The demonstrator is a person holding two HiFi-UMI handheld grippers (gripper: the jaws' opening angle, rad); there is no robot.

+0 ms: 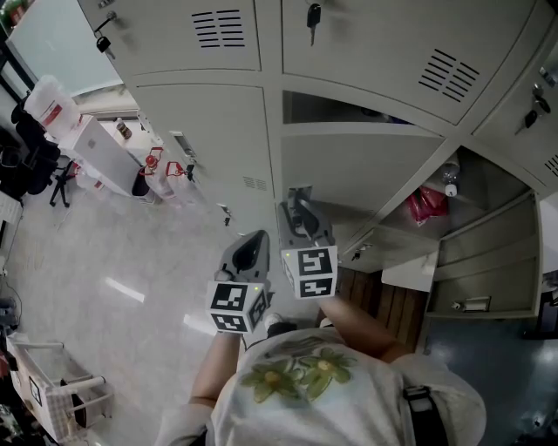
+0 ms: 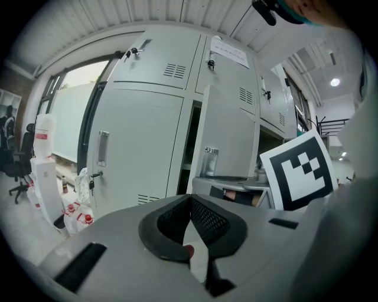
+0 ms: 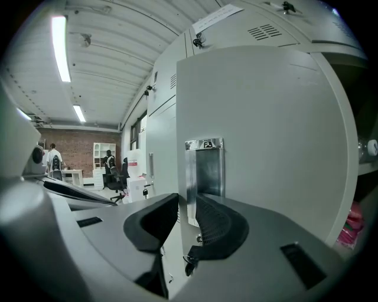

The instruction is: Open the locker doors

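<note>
The door (image 3: 266, 135) stands ajar in the middle column of lockers, its free edge by the metal handle (image 3: 208, 171) pinched in the right claw (image 3: 186, 203), while the left claw (image 2: 190, 199) hangs just beside it, tips pressed together on nothing.

The open locker door (image 1: 349, 170) swings out from the bank across the middle of the head view. The right gripper (image 3: 188, 206) is clamped on its free edge, so the way straight ahead is blocked. Right of it the compartment is open, though a pink bag (image 1: 425, 206) and a bottle (image 1: 450, 179) sit inside. A second open door (image 1: 488, 253) bars the lower right. Closed doors (image 1: 205, 139) with hanging keys (image 1: 313, 17) wall off the upper left. The left gripper (image 2: 190, 205), jaws together, hangs just beside the right one. Bare floor (image 1: 113, 270) lies at left, edged by a white cabinet (image 1: 98, 150), an office chair (image 1: 39, 165) and a wire cart (image 1: 54, 396).
</note>
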